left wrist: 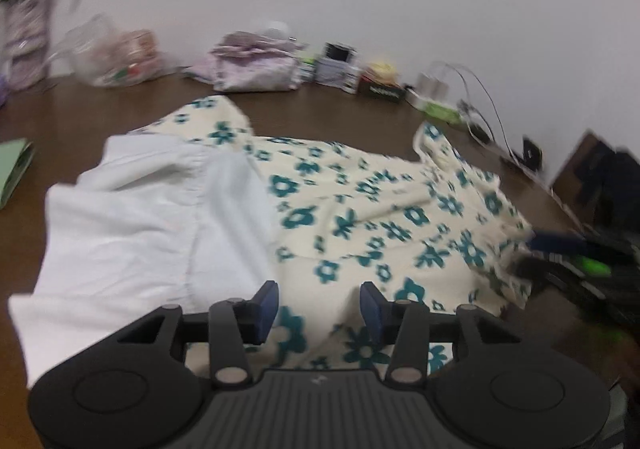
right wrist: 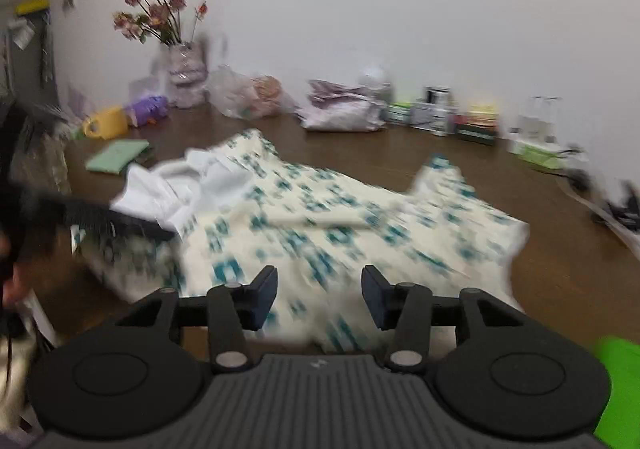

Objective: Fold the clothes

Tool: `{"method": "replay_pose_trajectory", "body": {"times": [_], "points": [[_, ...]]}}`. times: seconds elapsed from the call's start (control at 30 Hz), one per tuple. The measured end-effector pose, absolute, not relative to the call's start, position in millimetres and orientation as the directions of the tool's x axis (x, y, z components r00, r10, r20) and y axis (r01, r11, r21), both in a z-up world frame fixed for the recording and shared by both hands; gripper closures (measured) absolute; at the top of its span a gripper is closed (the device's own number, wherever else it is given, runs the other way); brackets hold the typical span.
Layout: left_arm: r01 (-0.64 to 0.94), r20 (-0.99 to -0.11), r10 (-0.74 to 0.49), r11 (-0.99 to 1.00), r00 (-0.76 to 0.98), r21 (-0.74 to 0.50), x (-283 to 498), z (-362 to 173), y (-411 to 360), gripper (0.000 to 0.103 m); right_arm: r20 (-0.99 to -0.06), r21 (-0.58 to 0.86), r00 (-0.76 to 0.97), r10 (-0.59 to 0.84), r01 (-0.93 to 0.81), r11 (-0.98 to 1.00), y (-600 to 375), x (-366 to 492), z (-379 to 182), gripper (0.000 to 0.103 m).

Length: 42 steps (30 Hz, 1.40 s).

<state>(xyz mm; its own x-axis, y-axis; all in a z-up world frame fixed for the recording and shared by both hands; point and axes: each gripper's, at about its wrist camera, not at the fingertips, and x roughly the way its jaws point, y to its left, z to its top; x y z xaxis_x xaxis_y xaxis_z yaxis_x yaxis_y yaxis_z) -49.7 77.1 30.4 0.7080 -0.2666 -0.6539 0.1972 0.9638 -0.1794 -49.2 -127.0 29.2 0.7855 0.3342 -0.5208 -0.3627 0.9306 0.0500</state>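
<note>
Standing in vase, dried flowers, floral garment on table

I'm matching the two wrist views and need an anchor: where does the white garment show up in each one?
Left wrist: the white garment fills the left middle, overlapping the floral cloth's left side.
Right wrist: it sits small, left of centre, at the floral cloth's far-left edge.
Shared landmark: the green folder on the table beyond the white garment.

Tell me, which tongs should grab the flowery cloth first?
Probably the left tongs: open, with the flowery cloth and white cloth right at their tips. The right tongs are open too, but look further back.
</note>
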Motion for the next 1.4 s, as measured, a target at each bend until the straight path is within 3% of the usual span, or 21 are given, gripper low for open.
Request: {"method": "replay_pose_trajectory", "body": {"times": [0.2,0.27,0.3,0.43,0.6,0.67,0.73,0.77,0.83,1.03,1.23,1.27,1.3,1.33,1.37,1.4], "points": [[0.161,-0.68,-0.254,0.967,0.688,-0.198,-47.0,19.3,78.2,0.059,-0.627,0.142,0.72,0.297,-0.269,0.952,-123.5,2.6,-3.4,0.064],[0.172,-0.682,-0.255,0.967,0.685,-0.188,-46.6,18.9,78.1,0.058,-0.626,0.18,0.709,0.325,-0.275,0.944,-129.8,-0.1,-6.0,0.077],[0.179,-0.684,-0.252,0.968,0.684,-0.178,-46.4,19.1,77.4,0.058,-0.624,0.208,0.697,0.353,-0.287,0.935,-133.7,-3.1,-5.8,0.097],[0.208,-0.69,-0.25,0.967,0.679,-0.146,-46.7,19.7,75.0,0.057,-0.604,0.279,0.663,0.443,-0.345,0.896,-154.1,-32.9,3.6,0.1],[0.248,-0.695,-0.257,0.962,0.671,-0.116,-48.2,20.2,73.4,0.053,-0.633,0.279,0.653,0.415,-0.307,0.91,-168.8,-55.8,-0.3,0.098],[0.264,-0.694,-0.267,0.958,0.668,-0.114,-52.3,24.5,80.1,0.053,-0.643,0.251,0.658,0.392,-0.303,0.92,-167.9,-61.5,-1.9,0.089],[0.312,-0.677,-0.289,0.946,0.677,-0.093,-63.6,29.3,89.2,0.051,-0.629,0.222,0.671,0.393,-0.329,0.918,-163.5,-62.4,1.2,0.06],[0.342,-0.669,-0.302,0.937,0.679,-0.075,-70.3,30.3,94.2,0.046,-0.622,0.208,0.677,0.394,-0.343,0.916,-160.9,-62.3,2.7,0.058],[0.378,-0.668,-0.306,0.925,0.679,-0.039,-80.2,28.5,101.6,0.041,-0.606,0.178,0.689,0.397,-0.369,0.912,-155.6,-62.0,5.5,0.058],[0.357,-0.676,-0.283,0.934,0.68,-0.032,-85.4,18.4,121.8,0.041,-0.629,0.079,0.7,0.339,-0.376,0.923,-143.3,-52.7,0.2,0.06],[0.423,-0.685,-0.299,0.906,0.664,0.014,-75.6,16.4,124.9,0.04,-0.628,0.074,0.715,0.307,-0.338,0.938,-156.3,-62.5,0.7,0.061],[0.421,-0.692,-0.29,0.907,0.661,0.022,-72.2,16.8,122.6,0.046,-0.627,0.08,0.717,0.304,-0.328,0.941,-157.2,-61.5,-0.4,0.062],[0.424,-0.697,-0.288,0.905,0.657,0.024,-70.5,17.8,121.2,0.053,-0.631,0.088,0.714,0.303,-0.322,0.943,-157.2,-60.2,-1.9,0.073],[0.439,-0.698,-0.295,0.898,0.653,0.03,-71.2,19.3,120.0,0.073,-0.637,0.099,0.707,0.306,-0.318,0.943,-156.7,-59.2,-3.4,0.099],[0.449,-0.697,-0.295,0.892,0.653,0.043,-72.1,21.6,118.4,0.087,-0.642,0.115,0.698,0.317,-0.32,0.94,-157.5,-58.7,-4.0,0.1],[0.452,-0.694,-0.28,0.889,0.663,0.072,-73.6,25.6,116.2,0.09,-0.643,0.138,0.688,0.337,-0.328,0.934,-160.4,-58.7,-2.2,0.1]]}}
